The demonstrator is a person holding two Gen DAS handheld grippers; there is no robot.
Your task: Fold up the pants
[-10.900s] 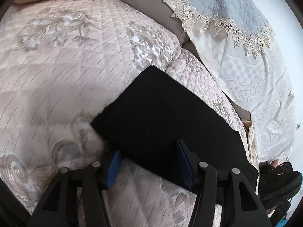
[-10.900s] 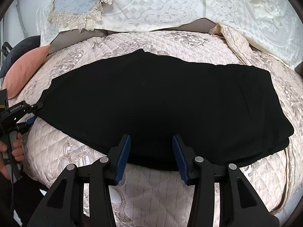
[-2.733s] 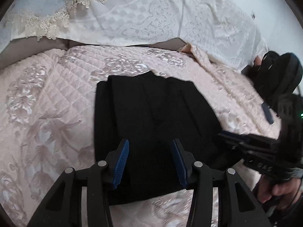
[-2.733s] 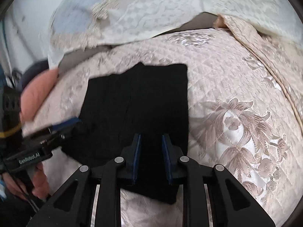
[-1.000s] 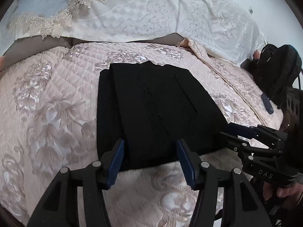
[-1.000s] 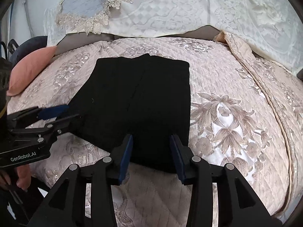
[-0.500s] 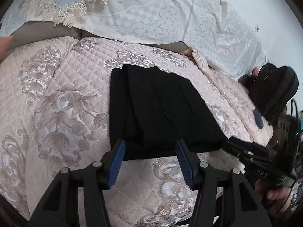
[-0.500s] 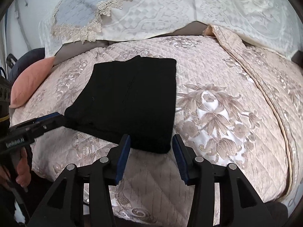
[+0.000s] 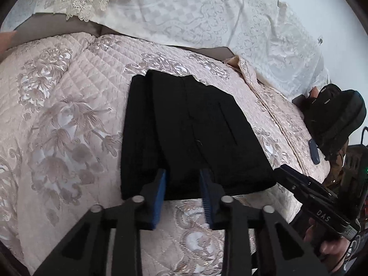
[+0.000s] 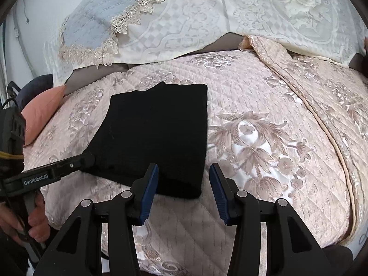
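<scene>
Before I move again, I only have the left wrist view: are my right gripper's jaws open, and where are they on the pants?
Observer: The right gripper is open. The near right corner of the pants lies between its pads, not pinched.
Operator: What is the pink sliver at my frame's left edge?
Observer: A pink cushion at the far left of the bed, apart from the pants.
</scene>
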